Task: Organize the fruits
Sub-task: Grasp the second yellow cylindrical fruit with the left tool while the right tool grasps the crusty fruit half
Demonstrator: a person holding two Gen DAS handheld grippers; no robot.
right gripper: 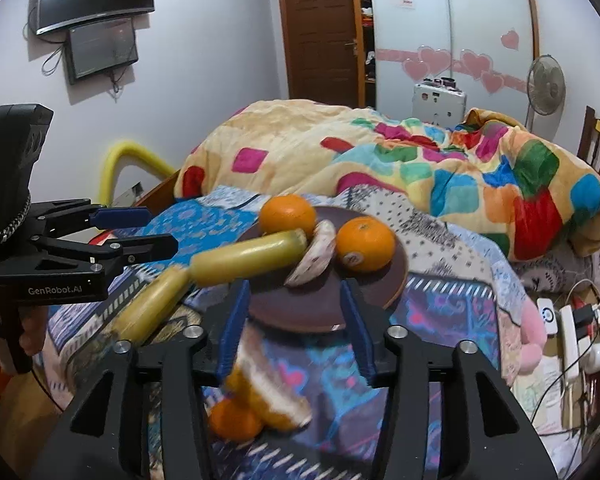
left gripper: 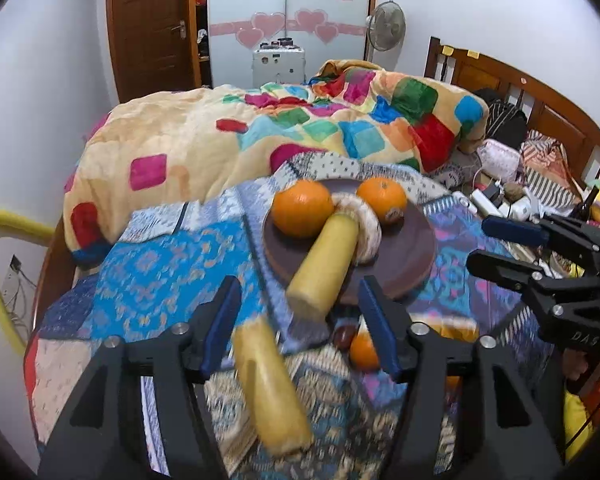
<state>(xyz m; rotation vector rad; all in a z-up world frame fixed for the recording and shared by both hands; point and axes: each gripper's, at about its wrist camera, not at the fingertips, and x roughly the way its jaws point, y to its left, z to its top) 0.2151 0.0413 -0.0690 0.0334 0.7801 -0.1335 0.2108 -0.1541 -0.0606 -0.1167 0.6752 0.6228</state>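
A brown plate [left gripper: 404, 256] [right gripper: 320, 304] lies on the patterned bedspread. It bears two oranges [left gripper: 302, 208] [left gripper: 382, 197], a pale peeled slice [left gripper: 366, 224] [right gripper: 314, 258] and one end of a yellow banana piece [left gripper: 324, 264] [right gripper: 248, 258]. A second yellow banana piece [left gripper: 270, 388] [right gripper: 152, 304] lies on the cover in front of the plate. An orange [left gripper: 362, 350] [right gripper: 234, 420] and a peeled piece [right gripper: 268, 396] also lie near the plate. My left gripper [left gripper: 300, 328] [right gripper: 156, 232] is open and empty above the banana pieces. My right gripper [right gripper: 294, 328] [left gripper: 496, 248] is open and empty.
A heaped colourful quilt [left gripper: 260, 132] [right gripper: 420, 160] lies behind the plate. Clutter with chargers and cables [right gripper: 572, 328] sits at the right, by the wooden headboard [left gripper: 540, 92]. A yellow padded rail [left gripper: 4, 264] is at the left bed edge.
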